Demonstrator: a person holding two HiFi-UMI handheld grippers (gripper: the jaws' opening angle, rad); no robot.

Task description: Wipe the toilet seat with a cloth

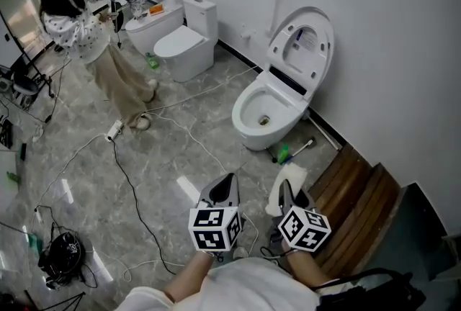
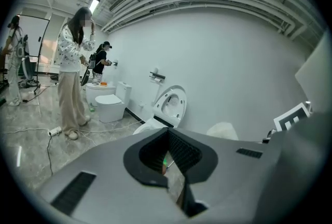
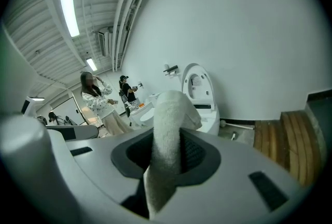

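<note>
1. The cloth (image 3: 168,135), white and thick-piled, stands up out of the right gripper (image 3: 168,158), whose jaws are pinched on its lower part. A loose fold flops over above the pads, which leaves a soft end free to wipe with
2. In the head view the cloth shows as a pale bundle at the tip of that gripper, held low in front of the person and well apart from the toilet (image 1: 263,111), so wiping looks not yet begun
3. The left gripper (image 2: 168,158) has its jaws pressed together on nothing. It hangs beside the right one, probably kept spare to steady or lift a part
4. The toilet stands ahead against the white wall with its seat and lid (image 1: 302,43) tipped up; the bowl rim is bare. I judge that the ring is raised with the lid, though I cannot be sure
5. A green-tipped brush (image 1: 283,153) lies on the floor by the toilet's base, and wooden steps (image 1: 360,194) sit to the right of it
6. Cables (image 1: 137,187) trail over the marble floor towards a second toilet (image 1: 184,47), where a person in pale clothes (image 1: 86,29) stands, well clear of the path to the seat
</note>
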